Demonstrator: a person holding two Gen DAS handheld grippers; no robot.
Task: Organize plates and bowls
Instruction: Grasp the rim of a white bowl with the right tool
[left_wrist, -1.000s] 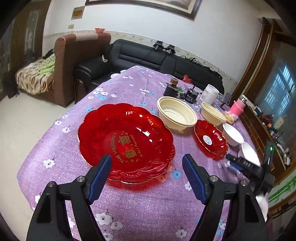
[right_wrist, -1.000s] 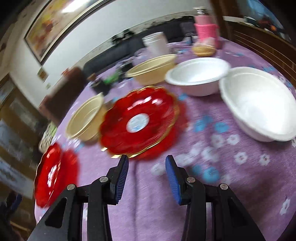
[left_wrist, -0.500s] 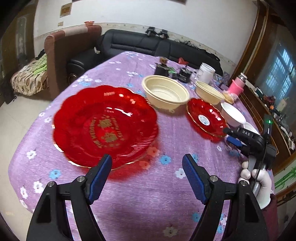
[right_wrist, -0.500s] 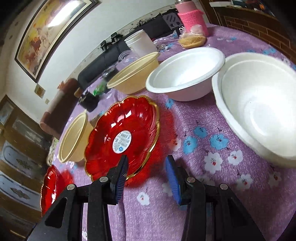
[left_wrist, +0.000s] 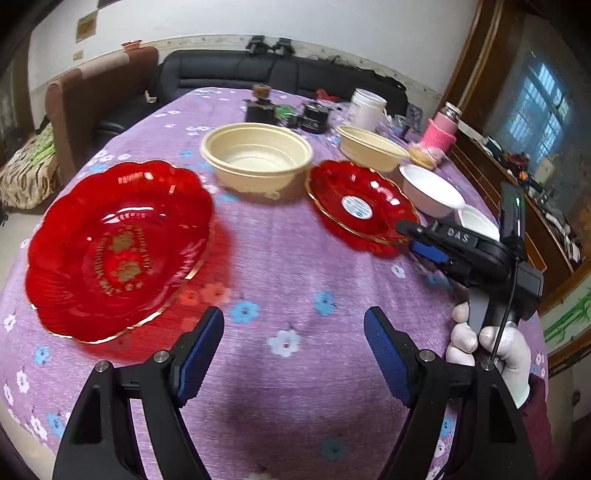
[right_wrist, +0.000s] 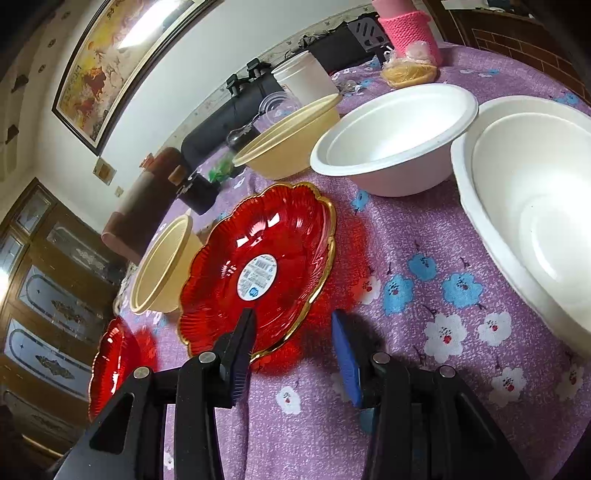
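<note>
- The left gripper (left_wrist: 293, 350) hovered over the purple flowered cloth of the bench (left_wrist: 295, 258), its fingers spread wide with nothing between them.
- The large red plate (left_wrist: 118, 247) lay just left of it.
- The right gripper (right_wrist: 291, 354) had its fingers parted at the near rim of the small red plate (right_wrist: 266, 269), one finger over the rim, gripping nothing.
- Two cream bowls (left_wrist: 256, 160) and two white bowls (right_wrist: 395, 140) stood beyond the plates.

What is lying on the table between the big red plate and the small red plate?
Only bare purple flowered tablecloth lies between the big red plate and the small red plate, in the left wrist view.
</note>
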